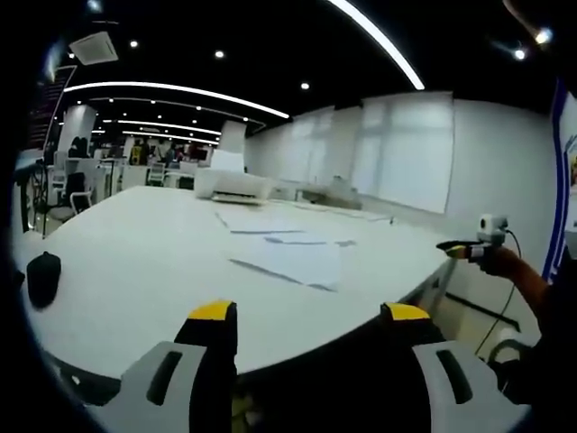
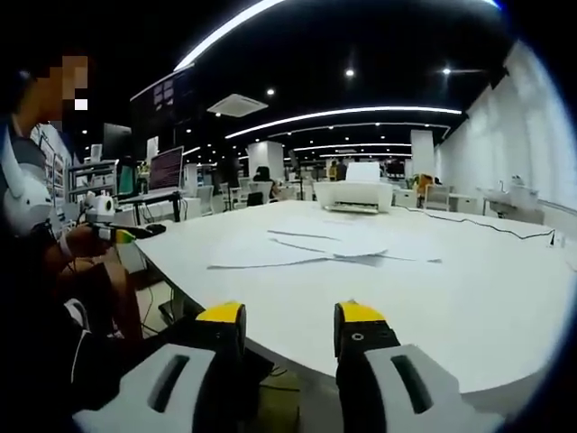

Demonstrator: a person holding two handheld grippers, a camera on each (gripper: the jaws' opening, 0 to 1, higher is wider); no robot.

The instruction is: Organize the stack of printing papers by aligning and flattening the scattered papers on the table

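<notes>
Scattered papers (image 1: 281, 248) lying loose and overlapping on the white table (image 1: 135, 271), toward its middle, well short of the printer (image 1: 231, 185) at the far end. Same papers (image 2: 334, 245) in the right gripper view, spread flat in front of the printer (image 2: 353, 195), none squared up. Left gripper (image 1: 310, 316) hovering off the near table edge, well apart from the papers, jaws spread wide with nothing between. Right gripper (image 2: 288, 316) likewise off the table edge, jaws parted and empty. Black object (image 1: 43, 278), possibly a mouse, on the table far to one side of the papers. Right gripper also visible beyond the table corner (image 1: 469, 249), held in a hand (image 1: 501, 262). Thin cable (image 2: 487, 227) trailing across the table from the printer.
</notes>
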